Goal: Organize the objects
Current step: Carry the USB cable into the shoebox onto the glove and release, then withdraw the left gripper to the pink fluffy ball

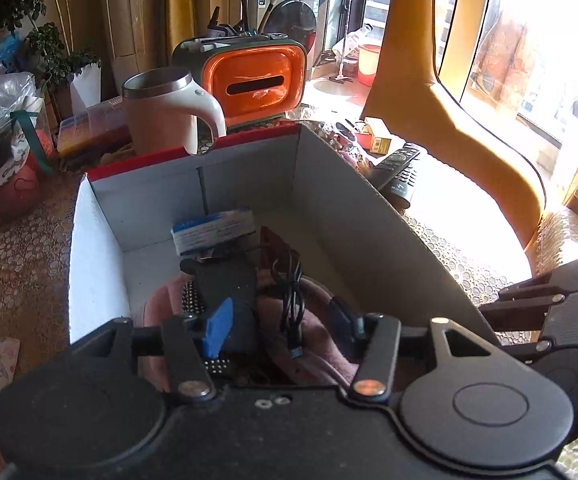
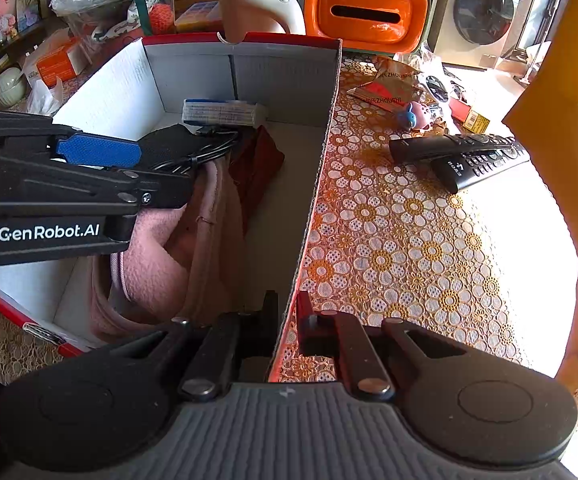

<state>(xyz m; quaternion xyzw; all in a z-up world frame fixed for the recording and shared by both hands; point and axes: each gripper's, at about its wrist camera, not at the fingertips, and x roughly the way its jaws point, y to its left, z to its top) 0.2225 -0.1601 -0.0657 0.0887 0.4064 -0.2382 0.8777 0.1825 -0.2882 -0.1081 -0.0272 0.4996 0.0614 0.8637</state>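
Observation:
A white cardboard box with a red rim (image 1: 101, 240) (image 2: 105, 96) stands on the table. Inside lie a pink plush cloth (image 1: 321, 344) (image 2: 157, 264), a black cable (image 1: 289, 292) (image 2: 197, 156), a black flat item (image 1: 229, 284), a blue-and-white packet (image 1: 213, 232) (image 2: 221, 112) and a dark red cloth (image 2: 257, 164). My left gripper (image 1: 279, 320) is open, lowered inside the box over the cloth and cable; in the right wrist view its blue pad (image 2: 97, 152) shows. My right gripper (image 2: 287, 312) is shut on the box's right wall (image 2: 317, 184).
Behind the box stand a pink-and-white mug (image 1: 165, 112) (image 2: 257, 4) and an orange tissue box (image 1: 257, 80) (image 2: 365, 12). Two black remotes (image 2: 465, 156) (image 1: 397, 172), snack packets (image 2: 389, 84) and small items lie on the flowered tablecloth (image 2: 389, 248) to the right.

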